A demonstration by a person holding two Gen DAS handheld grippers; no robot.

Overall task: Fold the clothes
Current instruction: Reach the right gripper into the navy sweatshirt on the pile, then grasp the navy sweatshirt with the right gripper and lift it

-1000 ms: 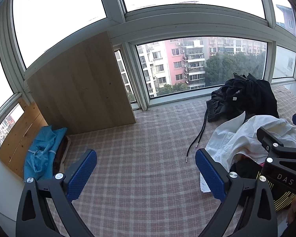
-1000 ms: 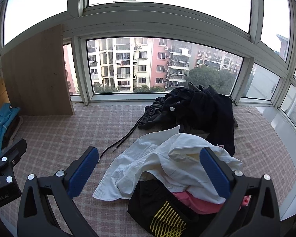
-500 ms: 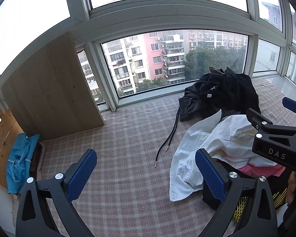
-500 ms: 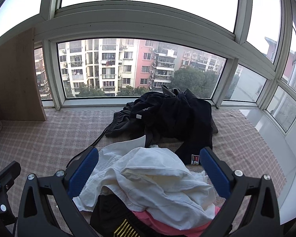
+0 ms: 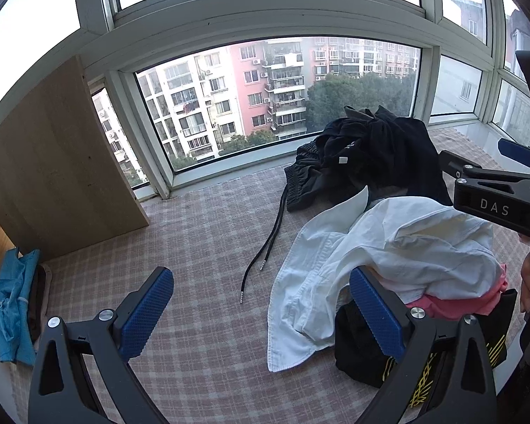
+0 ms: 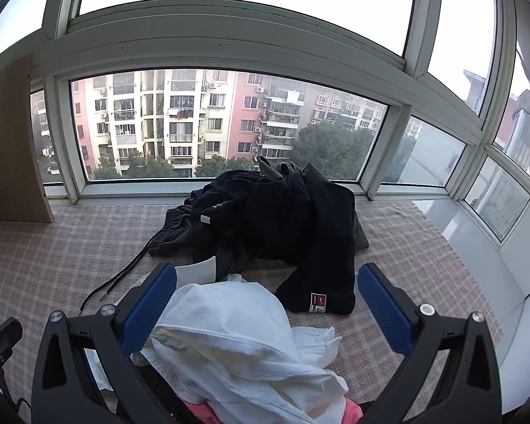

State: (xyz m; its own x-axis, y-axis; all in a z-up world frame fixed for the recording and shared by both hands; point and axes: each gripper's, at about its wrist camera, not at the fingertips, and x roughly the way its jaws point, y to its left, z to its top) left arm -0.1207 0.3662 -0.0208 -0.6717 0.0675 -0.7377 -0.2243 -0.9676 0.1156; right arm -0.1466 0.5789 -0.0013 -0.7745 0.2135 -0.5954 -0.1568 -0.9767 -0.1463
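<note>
- Clothes lay in two heaps on the pink-and-white checked woven mat by the bay window; near heap on the mat's right part, far heap just behind it by the glass
- Near heap: crumpled white cotton shirt on top, w/ a pink garment under its right edge and a black garment w/ yellow stripes at the bottom; shirt's hem spread leftward onto bare mat
- Far heap: bundle of black sportswear; one black piece w/ a small red-and-white logo patch hung toward the shirt; ribbed black waistband at its left, two thin black drawcords trailing from it across the mat, metal tips apart
- Left gripper: black frame, blue textured pads, spread wide, nothing between them; it hovered above bare mat w/ the right pad over the shirt's left edge; contact w/ cloth can't be told
- Right gripper: same build, also spread wide & empty, over the top of the white shirt; its body marked "DAS" showed in the left wrist view, w/ part of a hand at the handle
- Light wooden upright panel stood at far left of the mat against the window frame; crumpled blue cloth lay beside it at the mat's left edge; well apart from both heaps
- Outside: pink and cream apartment blocks, trees
</note>
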